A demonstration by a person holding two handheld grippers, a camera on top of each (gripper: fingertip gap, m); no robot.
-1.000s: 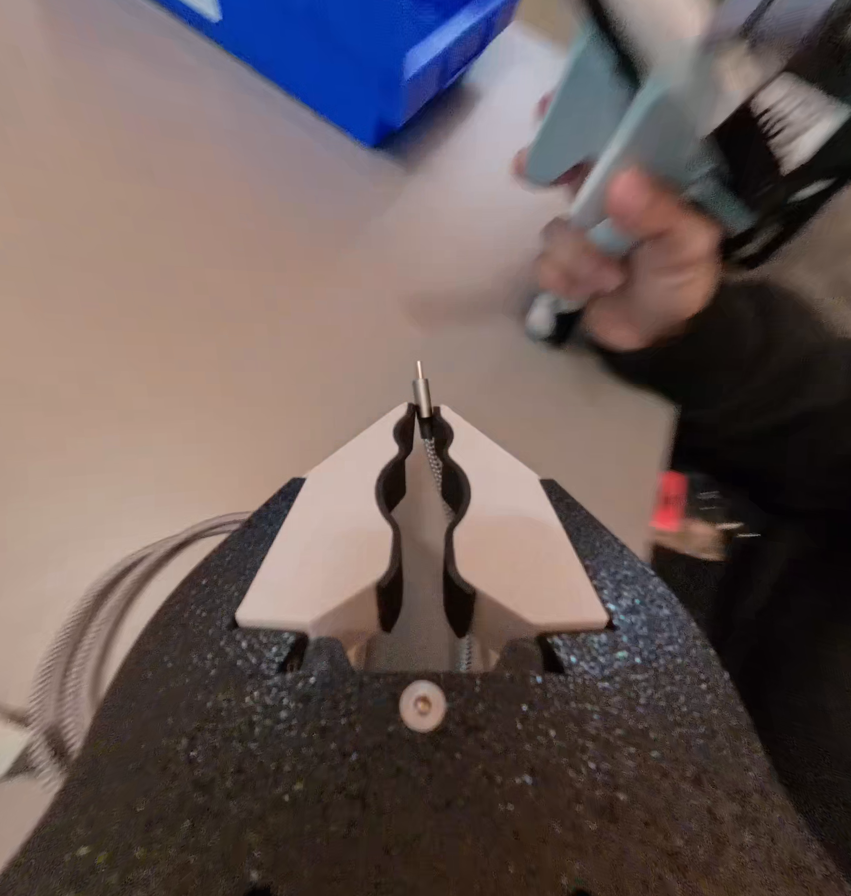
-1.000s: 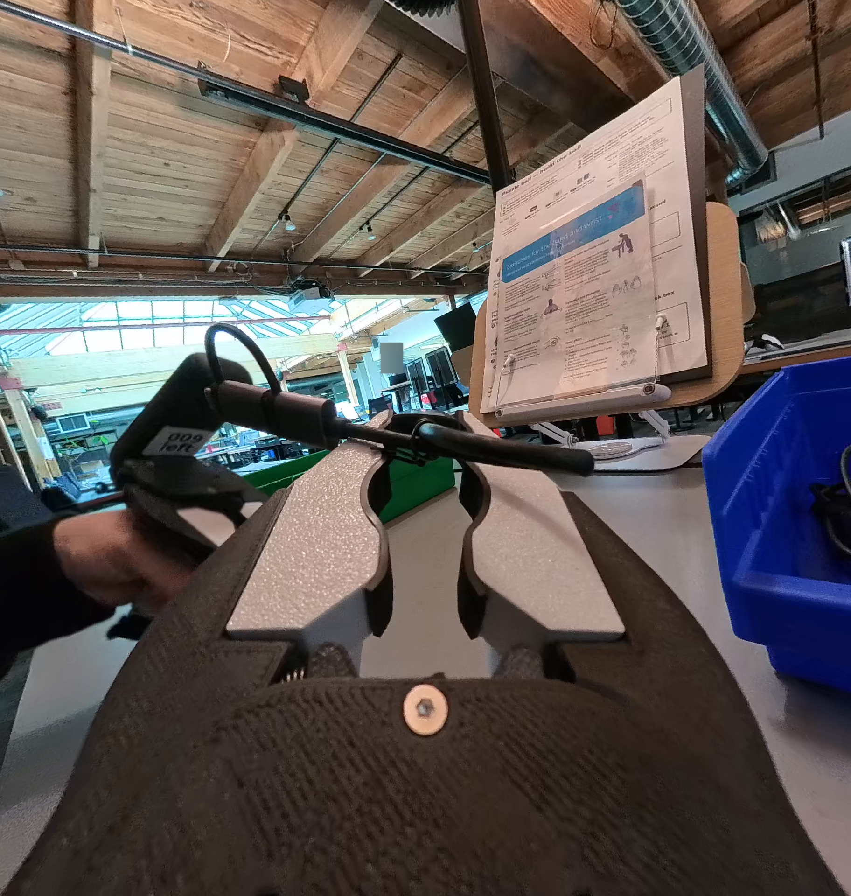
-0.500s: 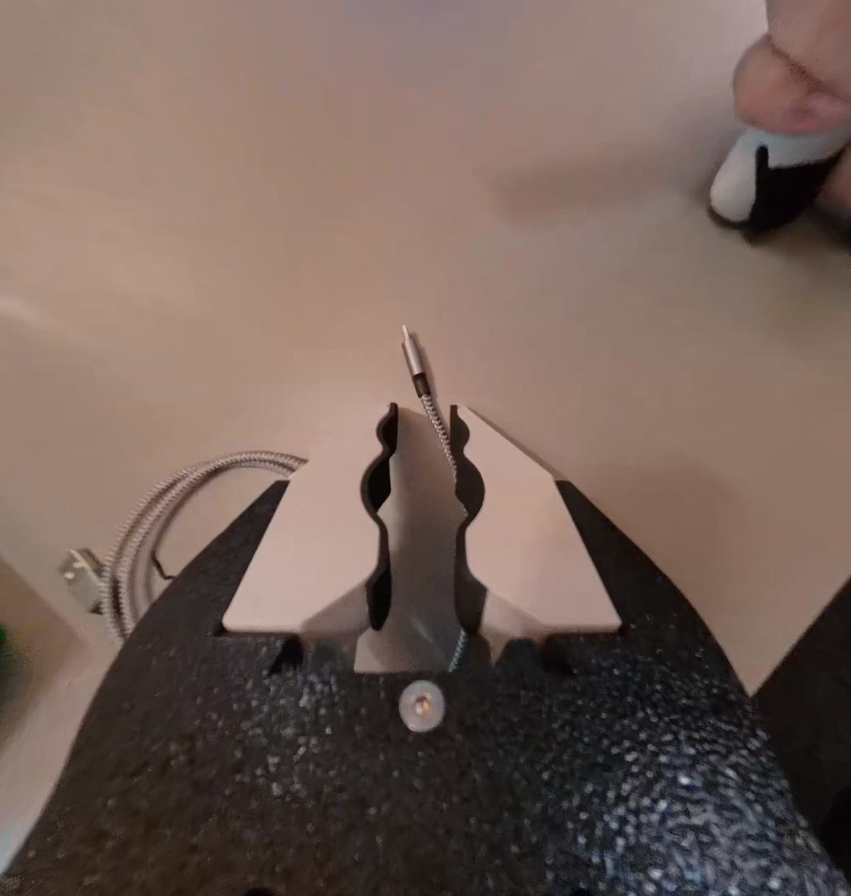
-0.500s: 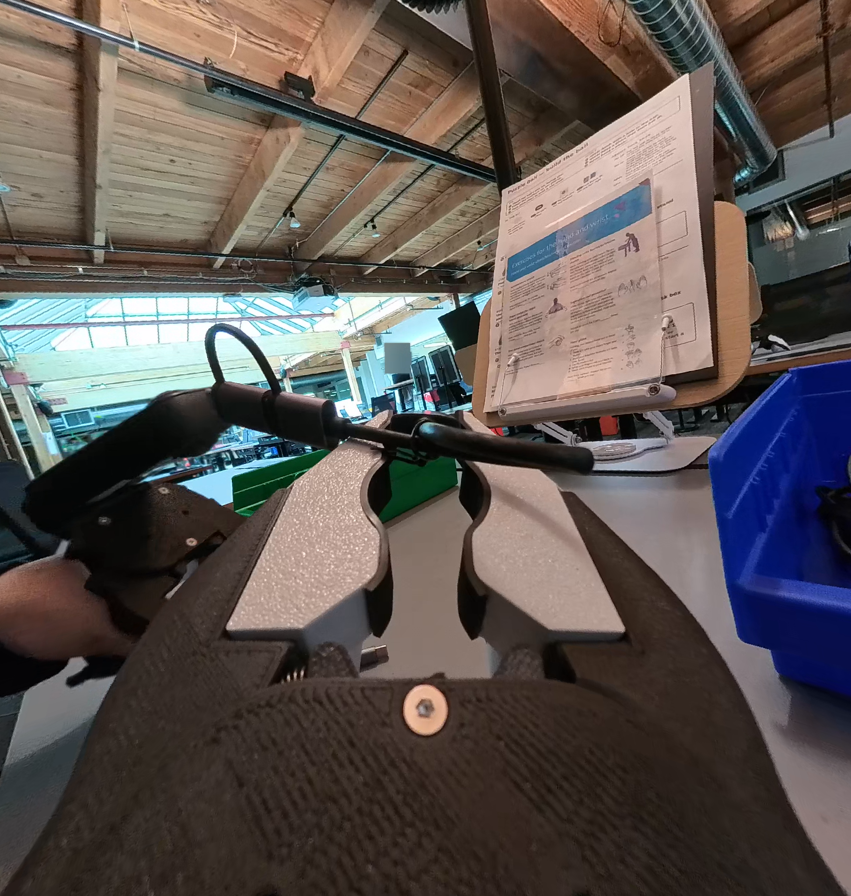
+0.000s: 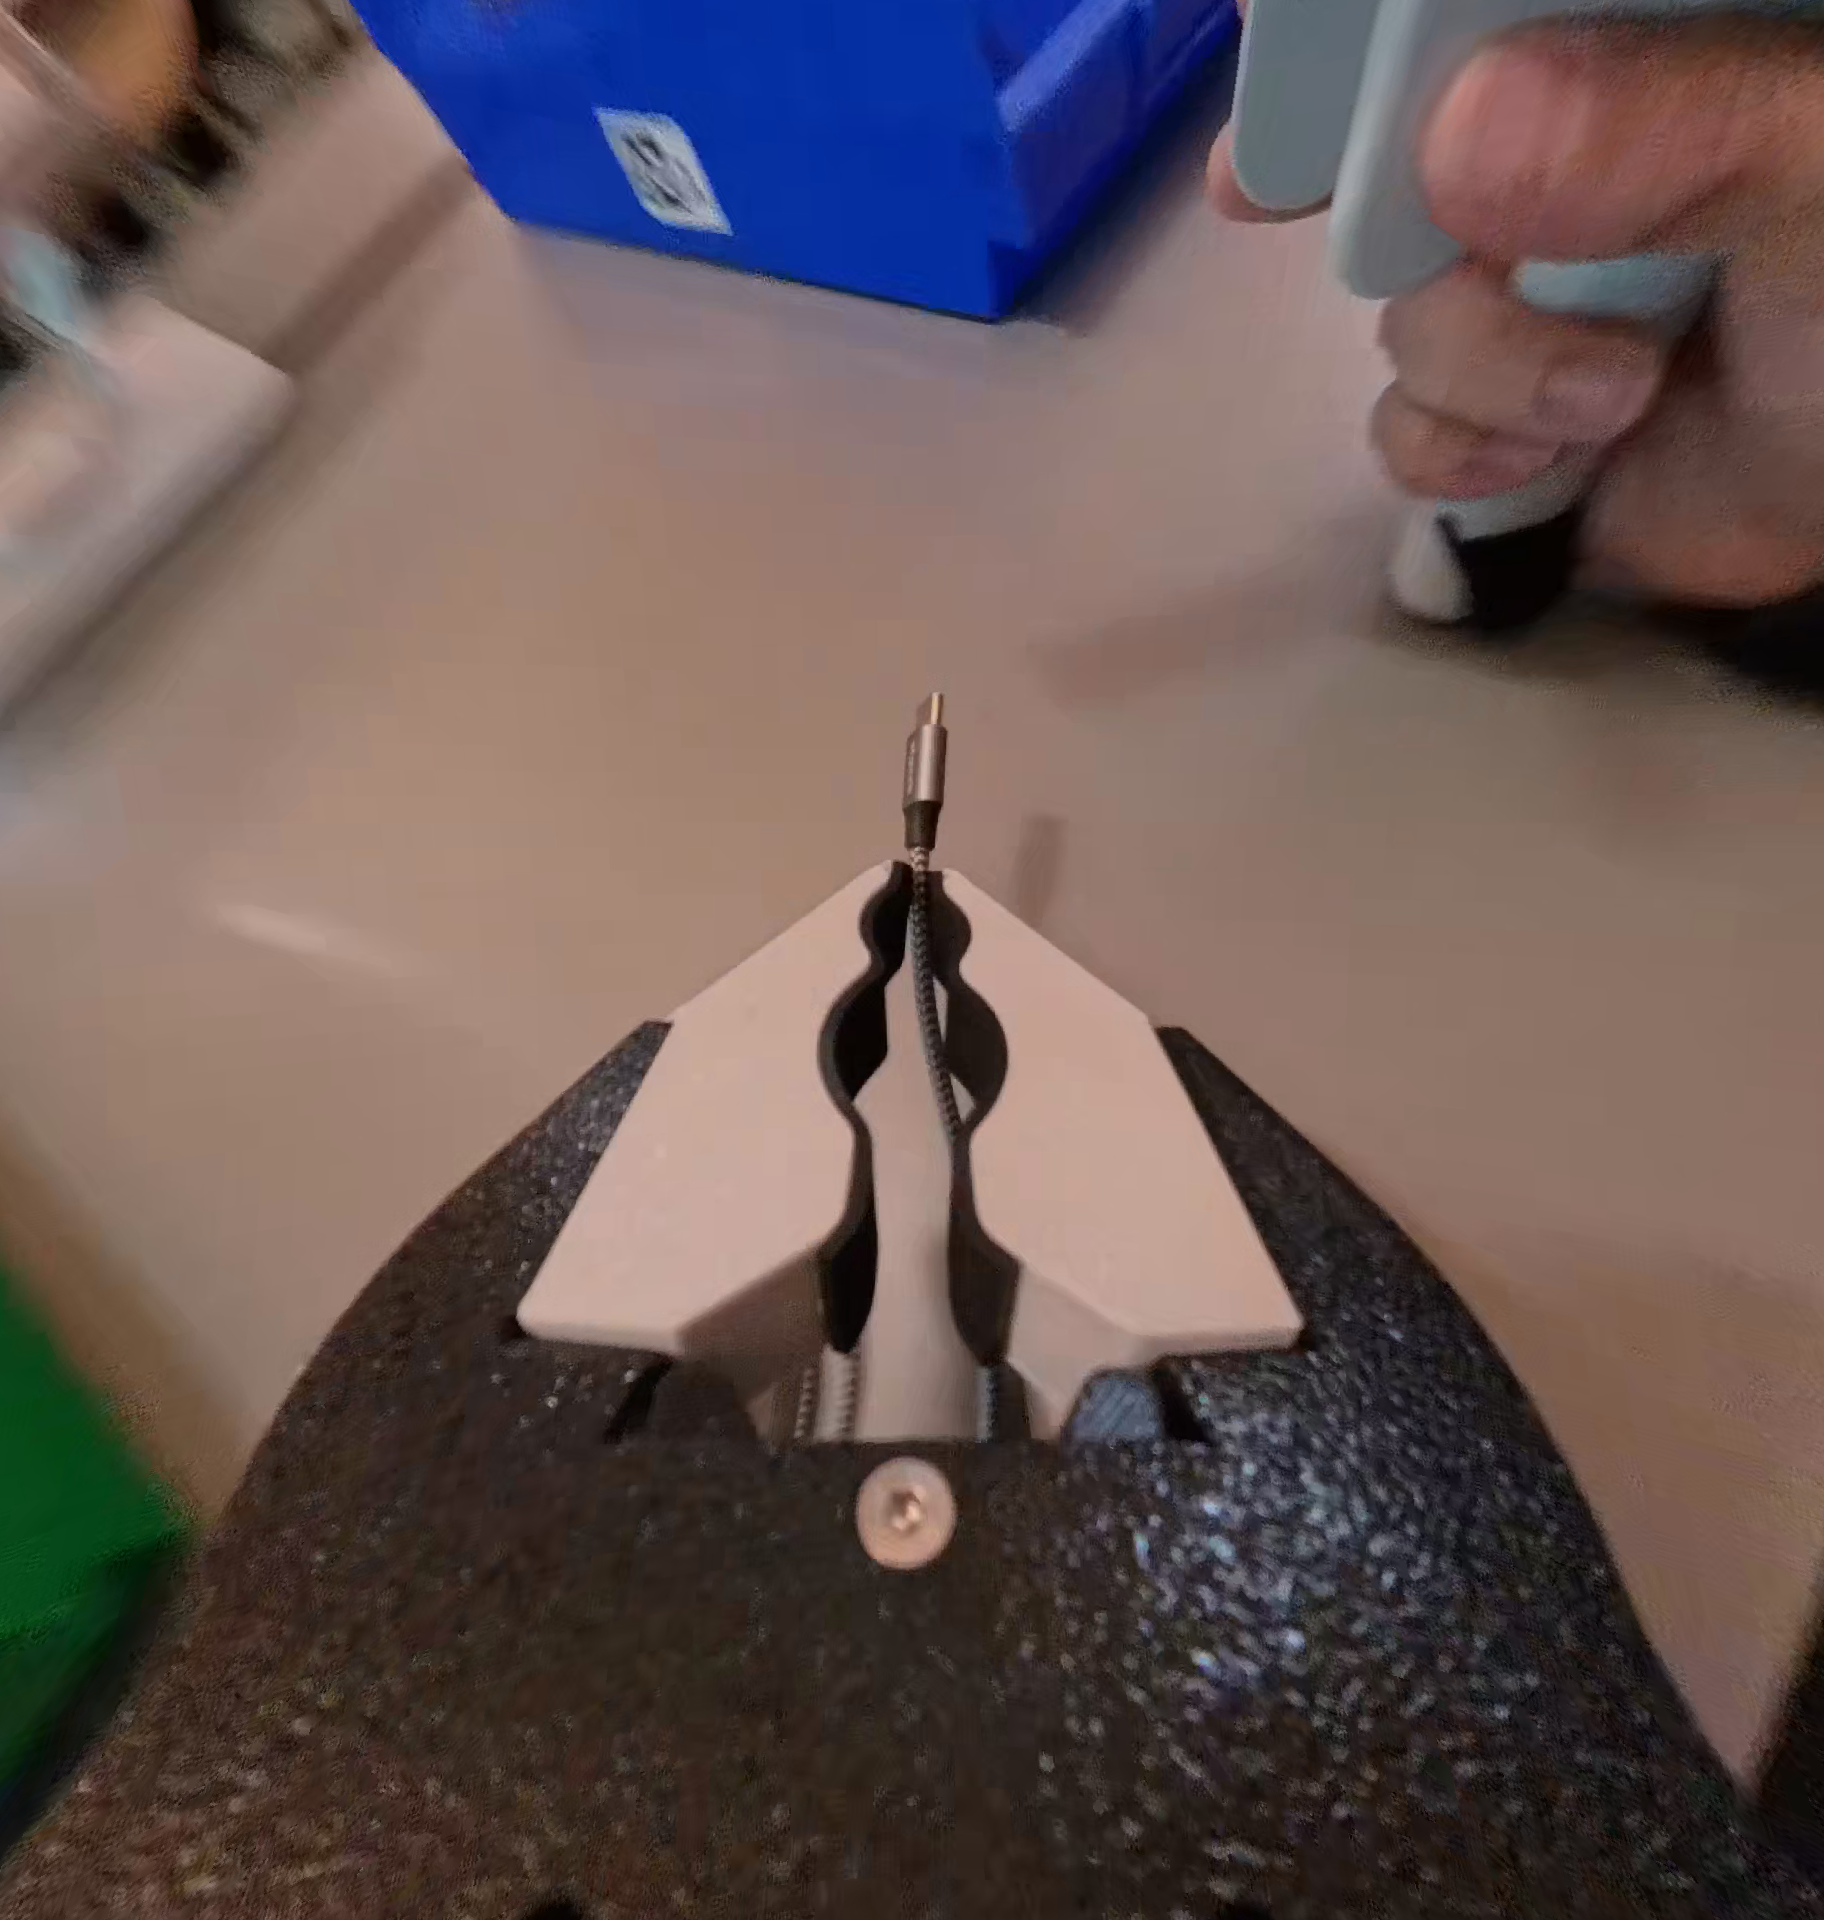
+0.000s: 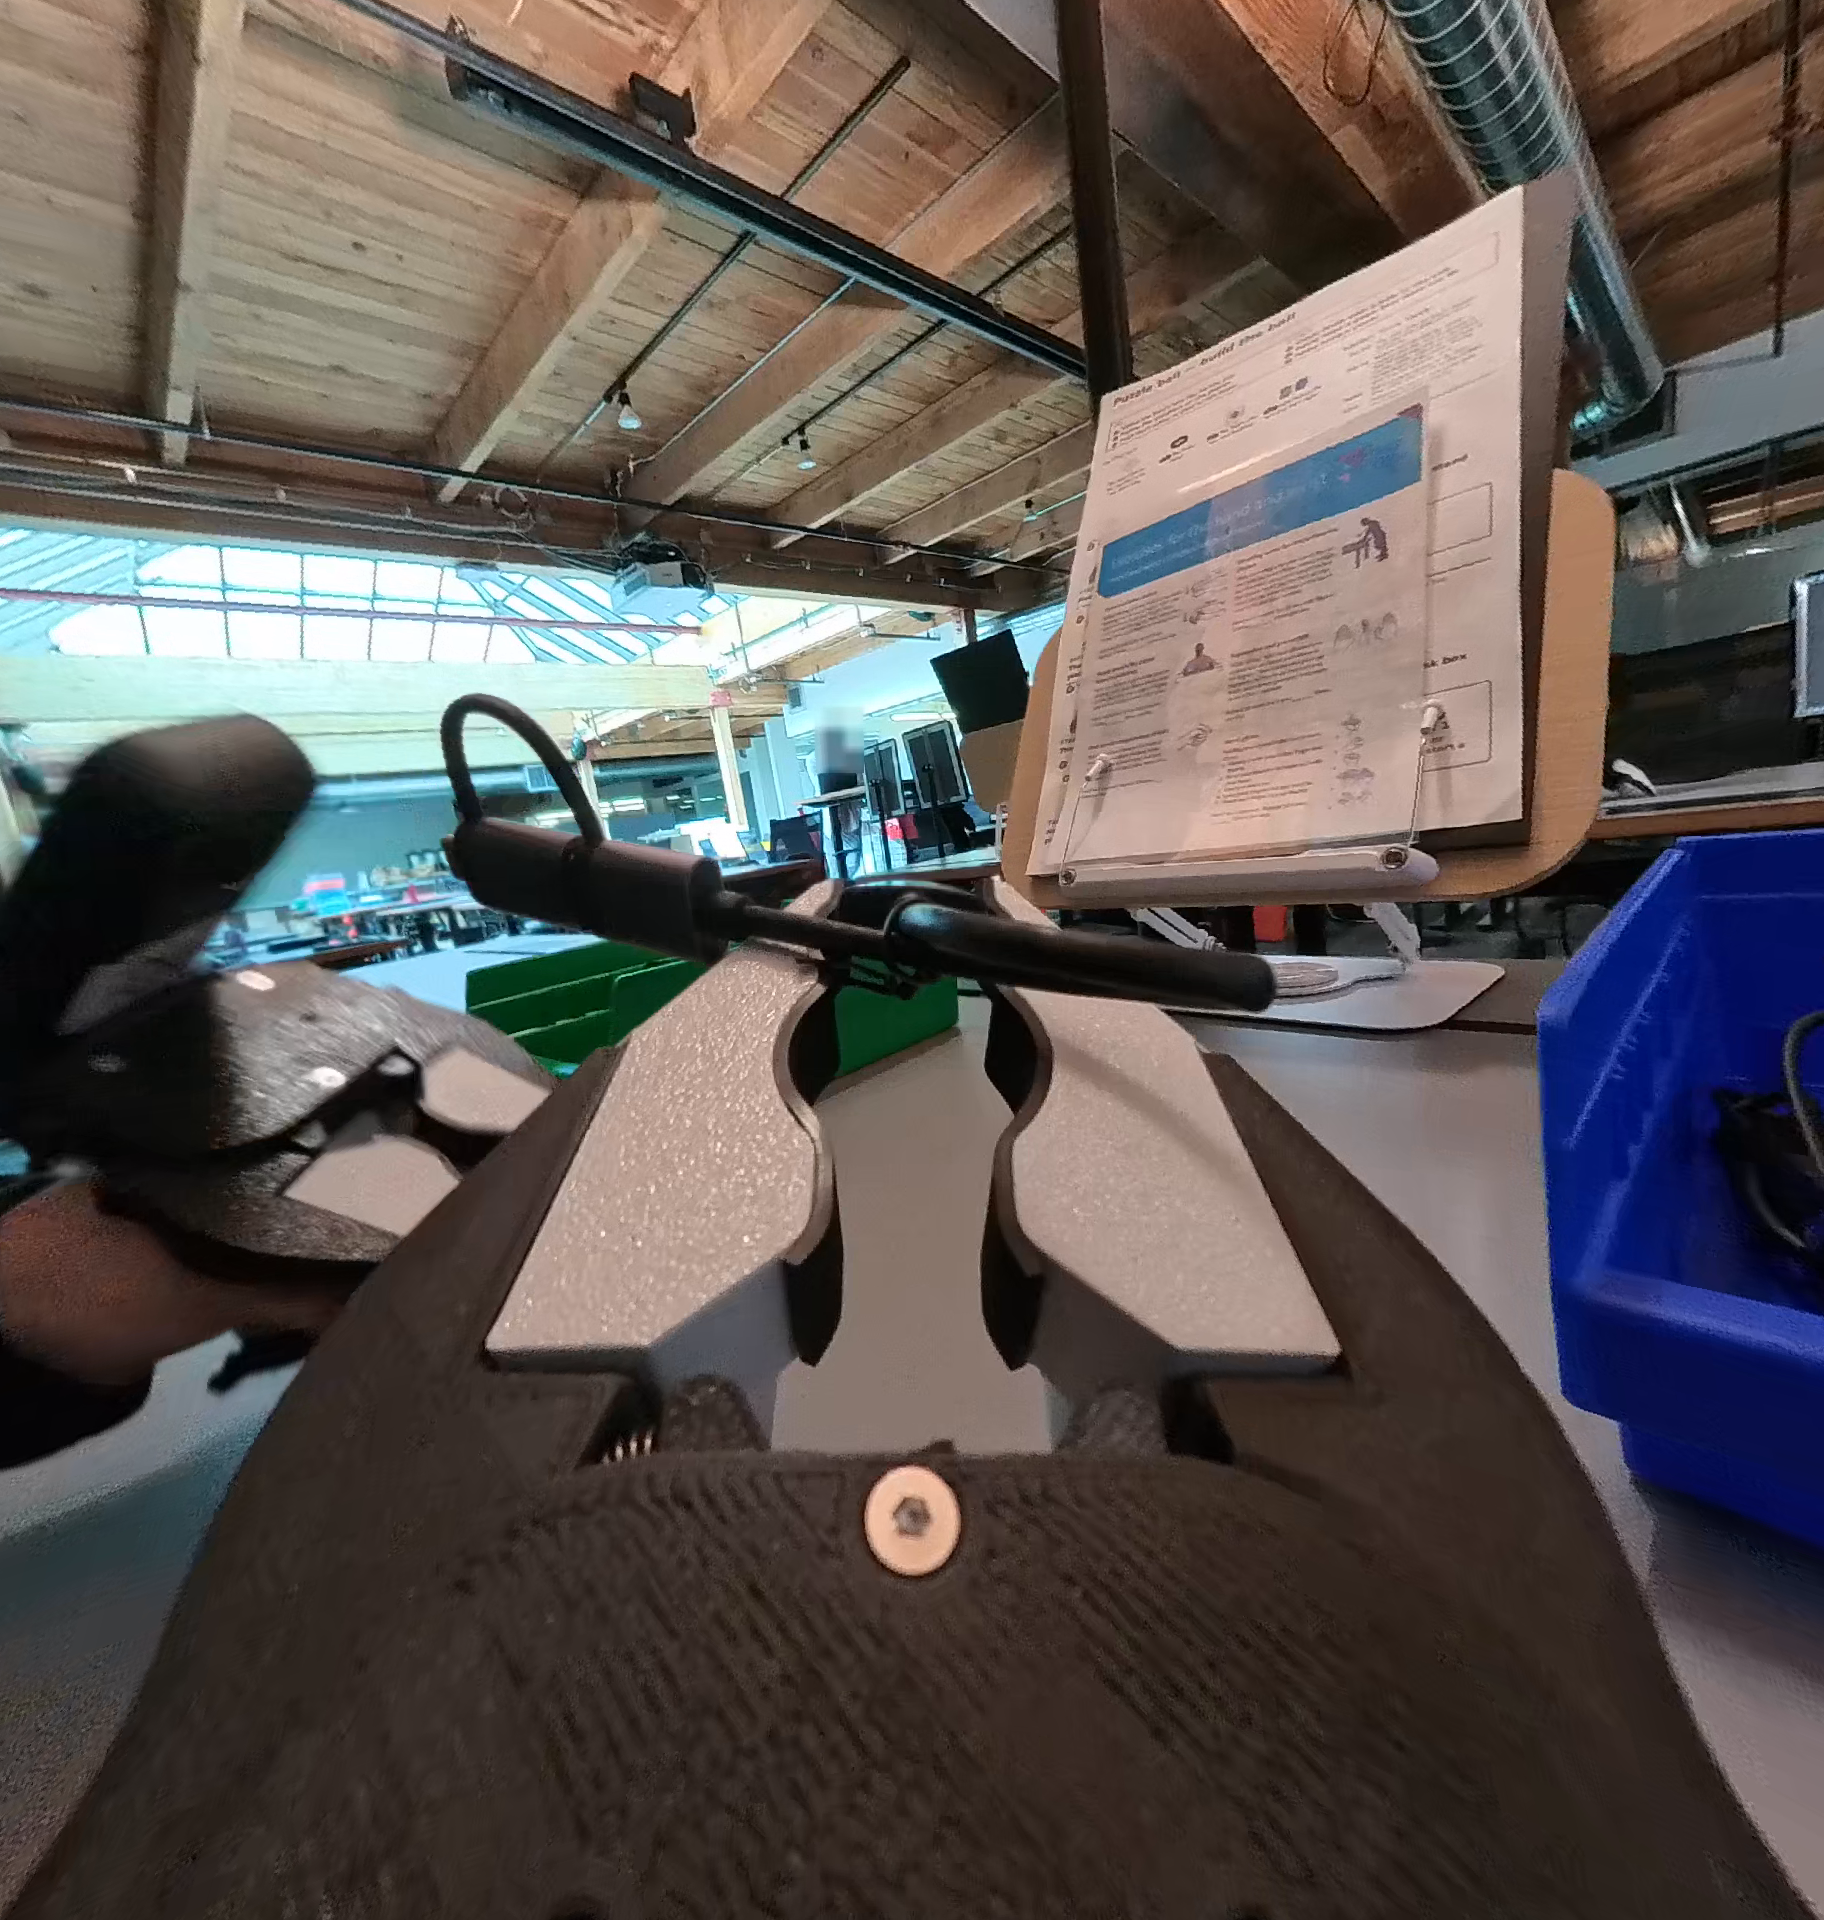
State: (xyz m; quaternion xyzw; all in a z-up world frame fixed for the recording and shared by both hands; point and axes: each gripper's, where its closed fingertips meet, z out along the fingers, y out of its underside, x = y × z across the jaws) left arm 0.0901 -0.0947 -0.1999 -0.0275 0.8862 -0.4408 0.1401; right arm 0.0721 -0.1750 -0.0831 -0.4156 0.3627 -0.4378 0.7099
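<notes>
My left gripper is shut on a grey braided cable just behind its metal plug, which sticks out past the tips above the beige table. My right gripper is shut on a thin black cable with a black adapter block sticking out to the left and a stiff end to the right. In the right wrist view the left gripper's black body and the hand holding it are close on the left. In the left wrist view the hand on the right gripper's grey handle is at upper right.
A blue bin holding dark cables stands to the right; it also shows at the top of the left wrist view. A green bin sits behind the grippers. A wooden stand with printed sheets stands at the back. Across from one pair of fingers to the other is roughly 15 cm.
The left gripper's fingers parted half a second ago and have shut again on the braided cable, with more plug showing. Its view swung back toward the blue bin. The right gripper kept its hold.
</notes>
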